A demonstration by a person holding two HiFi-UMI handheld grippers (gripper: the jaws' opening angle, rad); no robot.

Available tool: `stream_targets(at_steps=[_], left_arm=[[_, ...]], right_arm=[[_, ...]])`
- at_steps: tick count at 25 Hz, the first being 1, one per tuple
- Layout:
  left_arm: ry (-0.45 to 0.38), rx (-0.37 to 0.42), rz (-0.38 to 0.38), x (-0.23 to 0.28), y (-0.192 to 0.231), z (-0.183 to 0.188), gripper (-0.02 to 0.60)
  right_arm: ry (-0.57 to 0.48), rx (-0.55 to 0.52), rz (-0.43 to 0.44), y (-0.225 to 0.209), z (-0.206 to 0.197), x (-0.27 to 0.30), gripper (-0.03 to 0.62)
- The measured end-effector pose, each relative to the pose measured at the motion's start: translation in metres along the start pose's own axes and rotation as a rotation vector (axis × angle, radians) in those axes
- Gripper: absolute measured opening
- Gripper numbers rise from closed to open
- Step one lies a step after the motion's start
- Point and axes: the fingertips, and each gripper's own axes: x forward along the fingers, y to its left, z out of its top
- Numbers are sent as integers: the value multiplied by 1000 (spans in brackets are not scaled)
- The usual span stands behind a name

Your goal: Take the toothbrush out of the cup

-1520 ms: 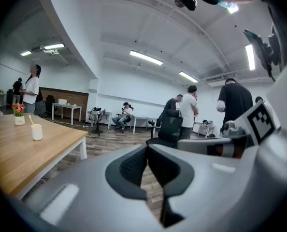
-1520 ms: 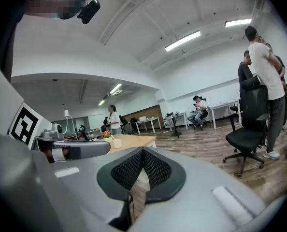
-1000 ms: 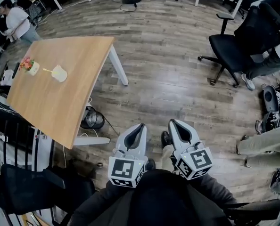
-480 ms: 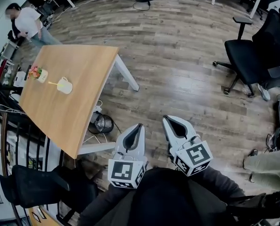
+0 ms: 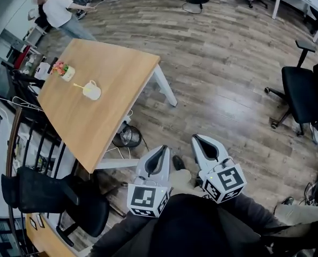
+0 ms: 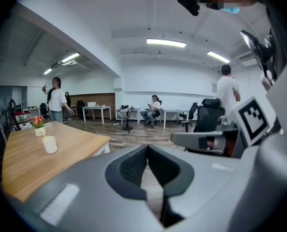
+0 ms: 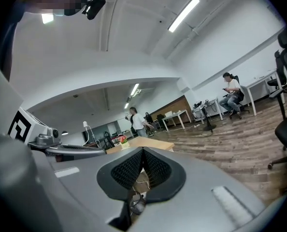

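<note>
Left gripper (image 5: 158, 157) and right gripper (image 5: 202, 146) both closed, empty, carried low: likely just approaching. Cup (image 5: 92, 91) holding toothbrush (image 5: 78, 85) stands well apart, by surface's (image 5: 121, 74) left edge.

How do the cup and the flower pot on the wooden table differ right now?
The cup holds a slanting yellow toothbrush; the flower pot holds reddish flowers. The cup has a side handle; the flower pot shows none. Both are pale, upright and stand close together on the table.
</note>
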Motion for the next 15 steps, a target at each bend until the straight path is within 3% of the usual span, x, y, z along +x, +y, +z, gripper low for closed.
stream_targets(at_steps=[15], left_arm=[[-19, -96, 36, 65, 93, 6, 9]], right_arm=[[82, -34, 53, -6, 3, 117, 2]])
